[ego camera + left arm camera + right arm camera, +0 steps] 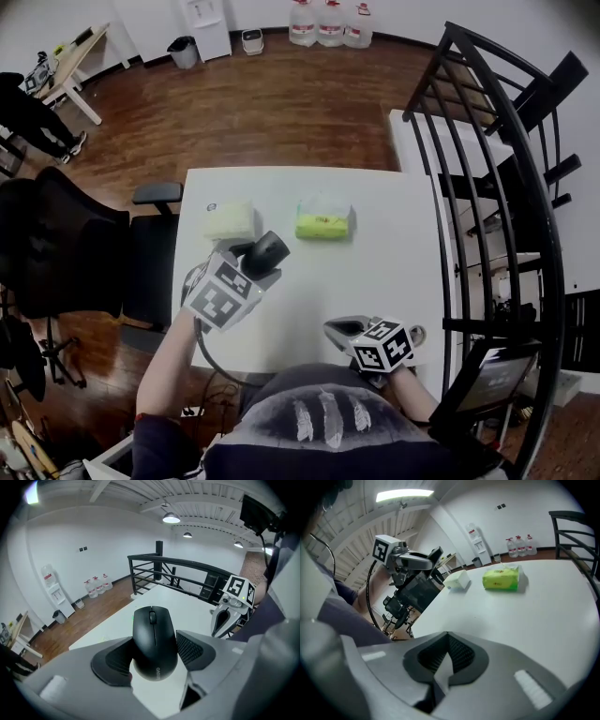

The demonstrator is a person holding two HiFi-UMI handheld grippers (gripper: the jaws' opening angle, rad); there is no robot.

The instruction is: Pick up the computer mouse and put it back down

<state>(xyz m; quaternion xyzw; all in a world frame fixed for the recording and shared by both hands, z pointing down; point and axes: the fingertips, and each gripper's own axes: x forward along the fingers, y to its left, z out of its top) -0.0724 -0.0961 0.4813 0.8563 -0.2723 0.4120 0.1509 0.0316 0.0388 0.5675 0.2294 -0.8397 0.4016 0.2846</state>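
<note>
Left gripper (154,652) is clamped on the black mouse (152,632), held over the left part of the white table (375,248). Its long side runs along the jaws. The table lies right below, so I think down comes next. Right gripper (447,659) is pinched together, empty, at the table's near edge.

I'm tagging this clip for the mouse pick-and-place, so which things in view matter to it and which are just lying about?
In the job: computer mouse; left gripper, shut on it; white table.
Just lying about: green pack; pale yellow pack; right gripper, shut and empty; water bottles.
</note>
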